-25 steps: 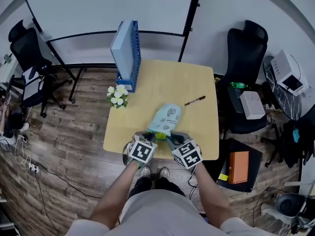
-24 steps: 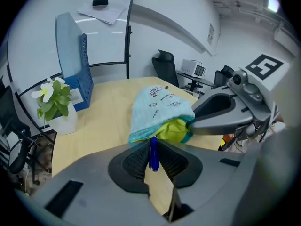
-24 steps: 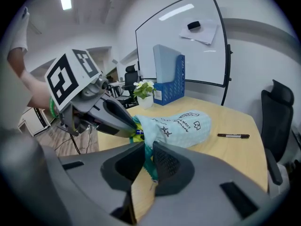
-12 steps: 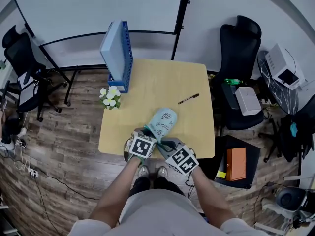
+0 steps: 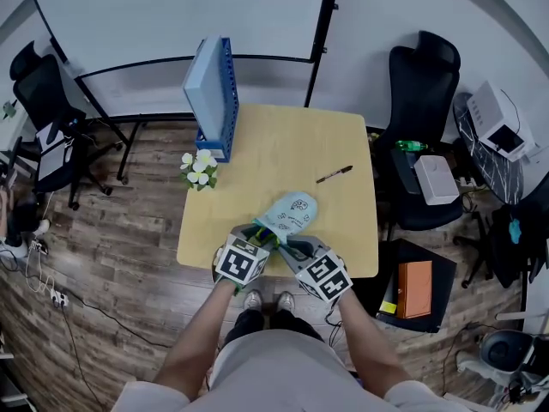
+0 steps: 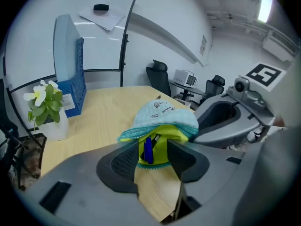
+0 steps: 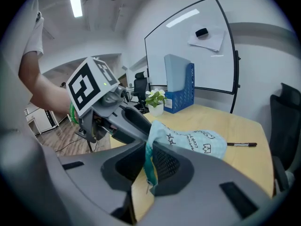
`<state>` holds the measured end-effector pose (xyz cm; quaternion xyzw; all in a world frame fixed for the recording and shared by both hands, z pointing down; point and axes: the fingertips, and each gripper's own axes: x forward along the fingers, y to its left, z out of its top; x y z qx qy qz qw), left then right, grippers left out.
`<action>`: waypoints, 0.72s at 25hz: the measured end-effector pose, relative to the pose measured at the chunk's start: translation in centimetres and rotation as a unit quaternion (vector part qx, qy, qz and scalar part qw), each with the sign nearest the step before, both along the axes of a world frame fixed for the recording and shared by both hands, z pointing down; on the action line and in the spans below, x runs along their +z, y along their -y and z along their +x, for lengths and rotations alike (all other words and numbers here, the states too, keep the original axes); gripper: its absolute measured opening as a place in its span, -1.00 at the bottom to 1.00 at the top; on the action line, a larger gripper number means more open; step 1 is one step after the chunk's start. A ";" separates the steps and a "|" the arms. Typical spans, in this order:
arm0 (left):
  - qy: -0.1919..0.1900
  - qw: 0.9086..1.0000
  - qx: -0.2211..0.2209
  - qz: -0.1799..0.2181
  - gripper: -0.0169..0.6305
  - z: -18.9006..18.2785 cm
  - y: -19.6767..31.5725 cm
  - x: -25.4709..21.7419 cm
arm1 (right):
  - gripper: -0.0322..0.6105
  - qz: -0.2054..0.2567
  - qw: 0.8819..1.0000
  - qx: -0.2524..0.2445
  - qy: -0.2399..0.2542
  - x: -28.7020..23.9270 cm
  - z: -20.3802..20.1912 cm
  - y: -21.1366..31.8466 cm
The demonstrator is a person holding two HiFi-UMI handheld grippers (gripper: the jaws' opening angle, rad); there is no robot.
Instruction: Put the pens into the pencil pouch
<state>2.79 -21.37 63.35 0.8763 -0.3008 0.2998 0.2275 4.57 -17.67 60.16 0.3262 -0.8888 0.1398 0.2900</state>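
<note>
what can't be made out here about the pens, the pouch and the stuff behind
- Pens inside the pouch: left gripper view shows a blue pen at the mouth; fabric hides anything deeper.
- Loose pen, capped or not: too small in head and right gripper views.
- Sheet on the whiteboard: any writing too small in every view.

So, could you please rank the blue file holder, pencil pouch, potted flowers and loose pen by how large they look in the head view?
Largest to smallest:
1. blue file holder
2. pencil pouch
3. potted flowers
4. loose pen

Flower pot [image 5: 199, 169], blue file holder [image 5: 215, 98]
</note>
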 end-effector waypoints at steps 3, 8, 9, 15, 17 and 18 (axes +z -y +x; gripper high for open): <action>-0.029 0.999 -0.006 0.027 -0.31 -1.2 -0.2 -2.0 | -0.75 0.015 1.000 0.012 0.006 -1.0 0.3 1.0; -0.070 0.994 -0.038 0.077 -0.32 -3.6 0.7 -5.7 | -0.75 0.045 0.998 0.036 0.014 -3.2 1.3 2.8; -0.073 0.993 -0.043 0.083 -0.32 -4.0 0.9 -6.1 | -0.75 0.051 0.998 0.043 0.015 -3.6 1.6 3.2; -0.073 0.992 -0.041 0.100 -0.32 -4.4 2.4 -7.1 | -0.75 0.087 0.992 0.091 0.016 -6.4 4.5 4.9; -0.071 0.992 -0.032 0.102 -0.32 -3.8 2.9 -7.1 | -0.75 0.097 0.989 0.107 0.014 -7.2 5.6 5.2; -0.071 0.992 -0.026 0.103 -0.32 -3.3 3.2 -7.1 | -0.75 0.102 0.988 0.115 0.013 -7.6 6.3 5.2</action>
